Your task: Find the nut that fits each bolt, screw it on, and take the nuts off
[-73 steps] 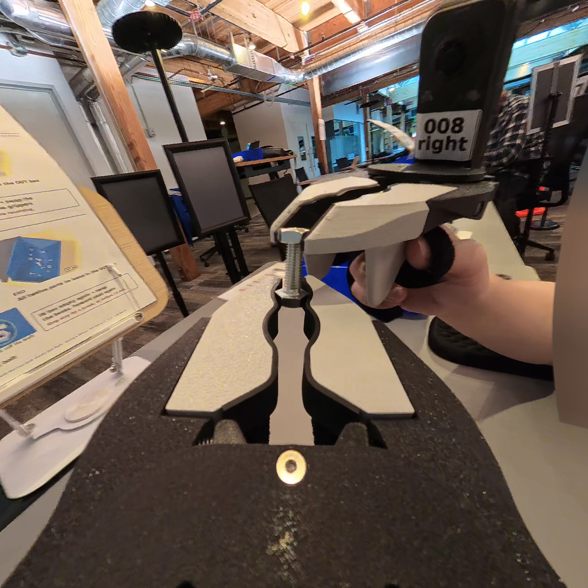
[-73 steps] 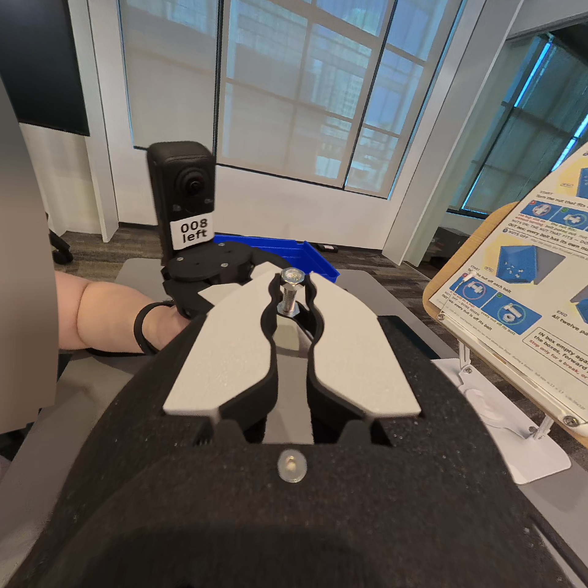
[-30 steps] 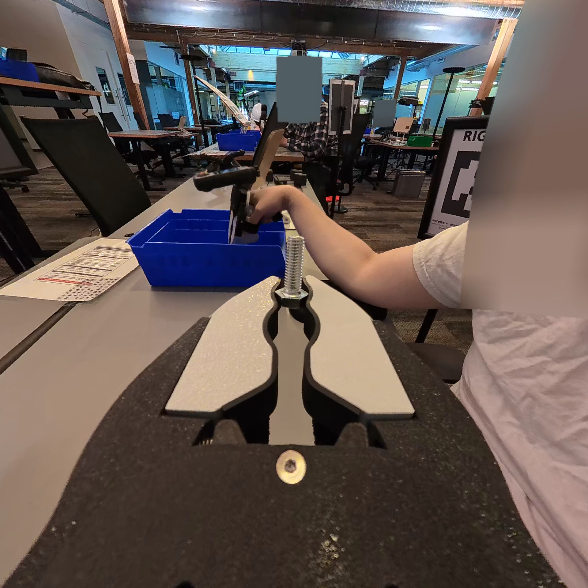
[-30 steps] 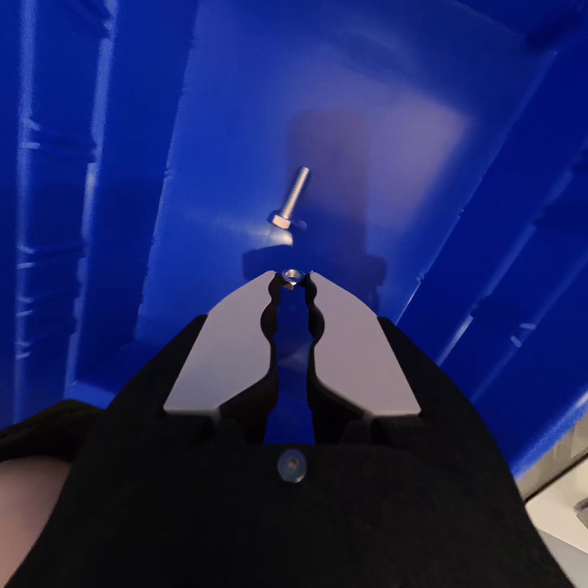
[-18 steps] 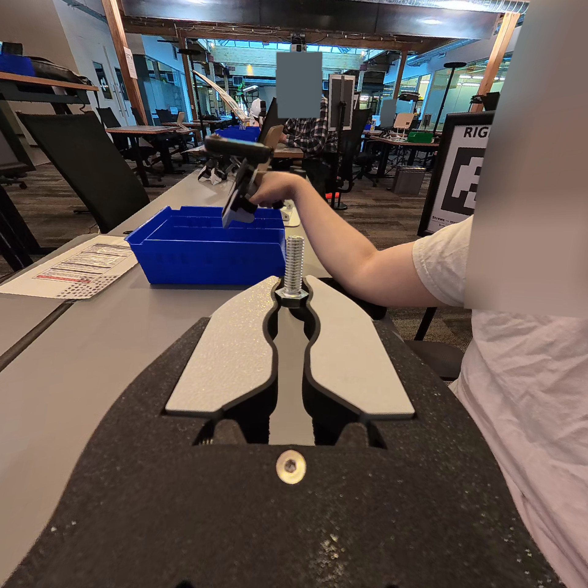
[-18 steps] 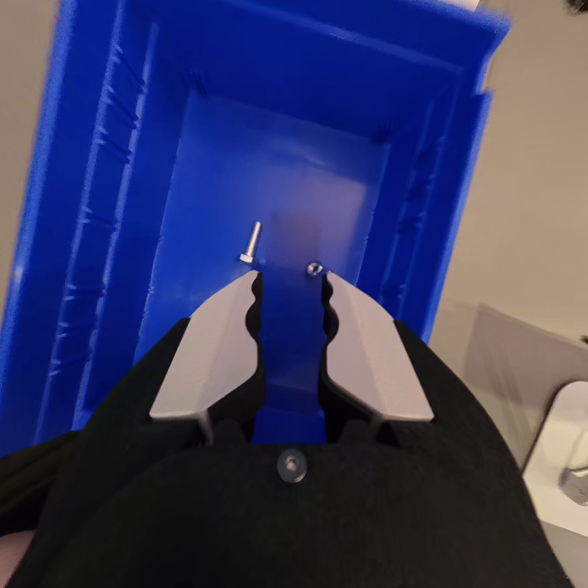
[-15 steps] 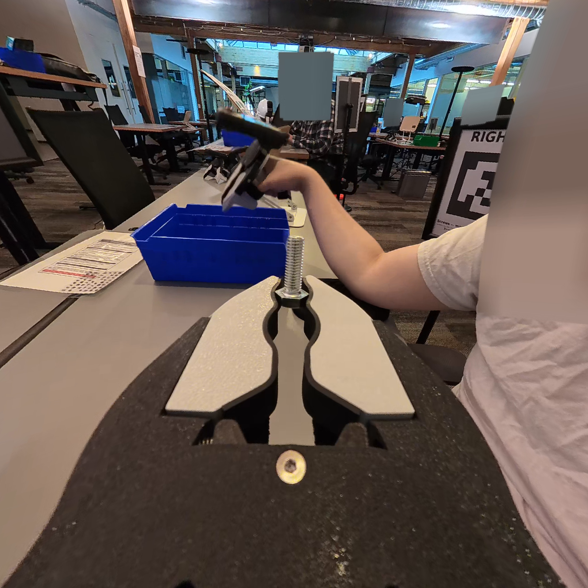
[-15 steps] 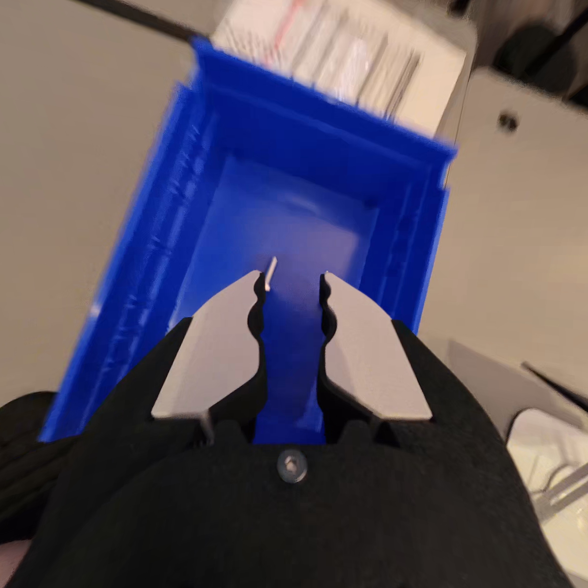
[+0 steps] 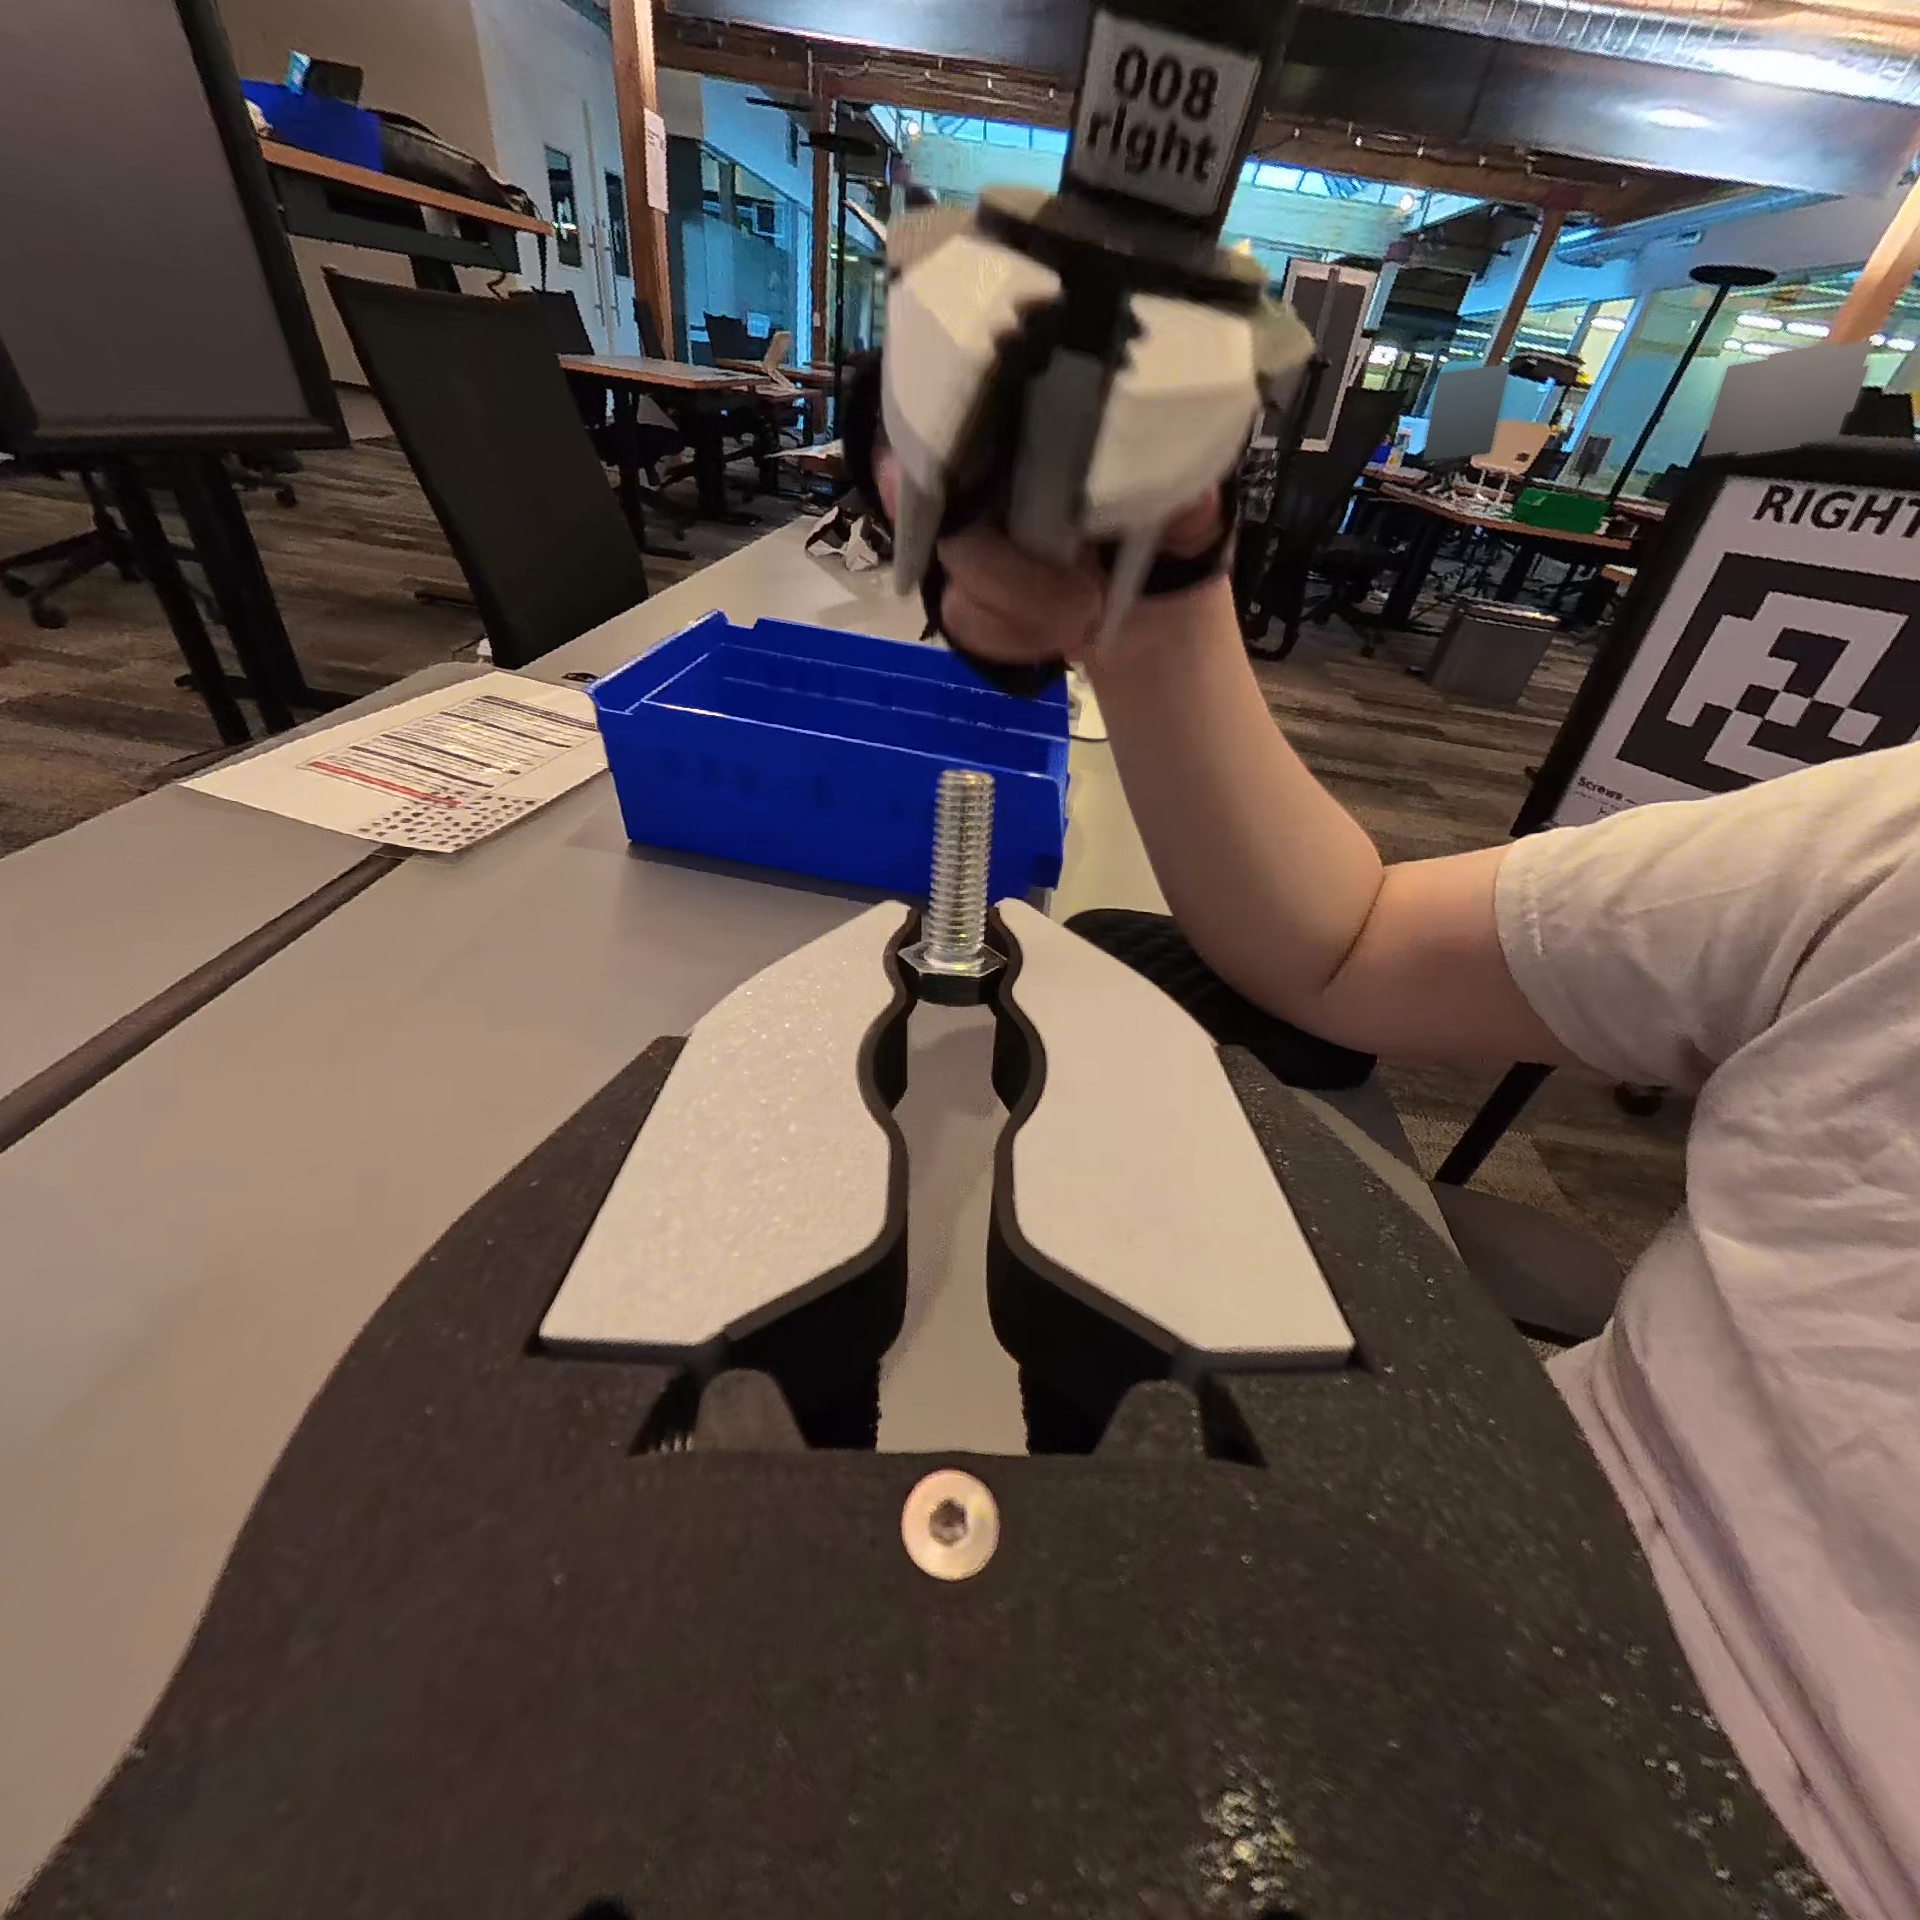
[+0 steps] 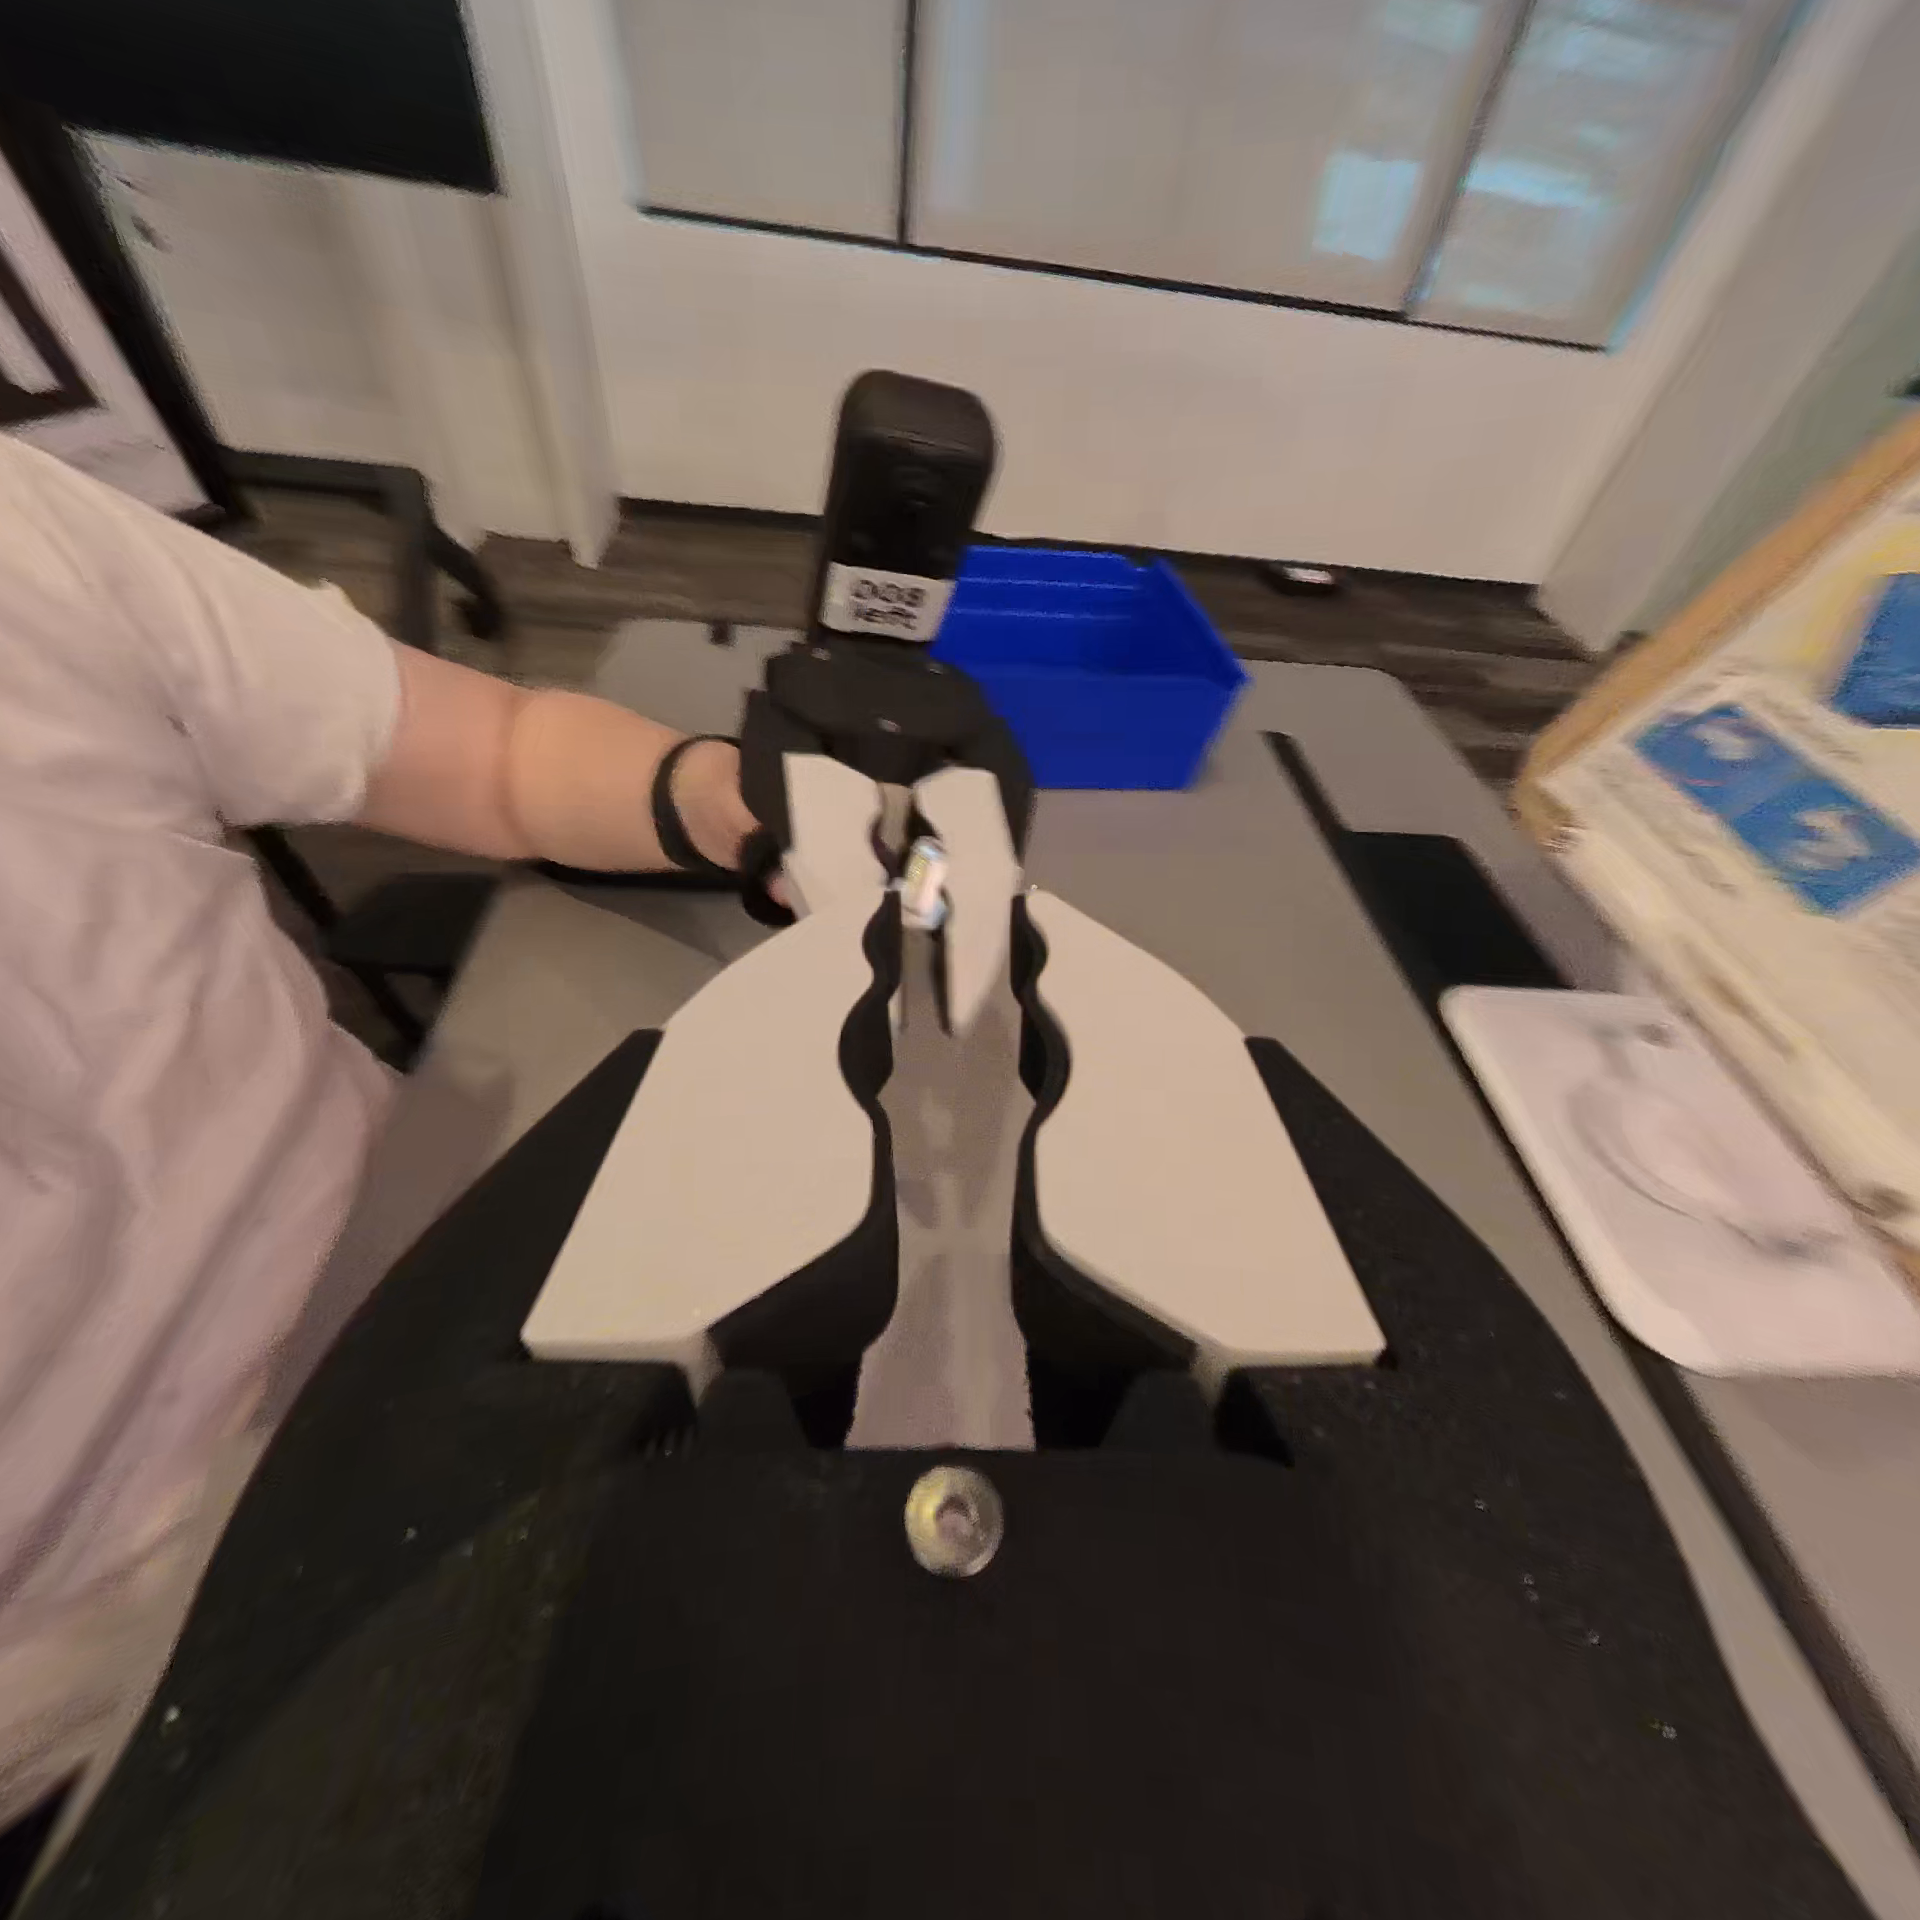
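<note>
My left gripper [image 9: 951, 935] is shut on the hex head of a silver bolt [image 9: 961, 862] and holds it upright over the grey table [image 9: 312, 1039]. No nut is on its thread. My right gripper [image 10: 956, 904] is open and empty. In the left wrist view it hangs above the bolt [image 9: 1018, 597], fingers pointing down. In the right wrist view the left gripper [image 10: 899, 831] faces me with the bolt [image 10: 923, 883] just beyond my fingertips. The blue bin [image 9: 831, 758] stands behind the bolt; what lies in it is hidden.
A printed paper sheet [image 9: 416, 758] lies left of the bin. A sign board [image 9: 1766, 665] stands at the right. In the right wrist view a white tray [image 10: 1662, 1164] and a cardboard box [image 10: 1766, 831] are at the right. The person's arm [image 9: 1299, 883] reaches across the table edge. My right fingertips sit around 7 cm from my left ones.
My right gripper opened, let the nut go in the blue bin, rose out of it and swung over to face the bolt. My left gripper kept its hold on the bolt.
</note>
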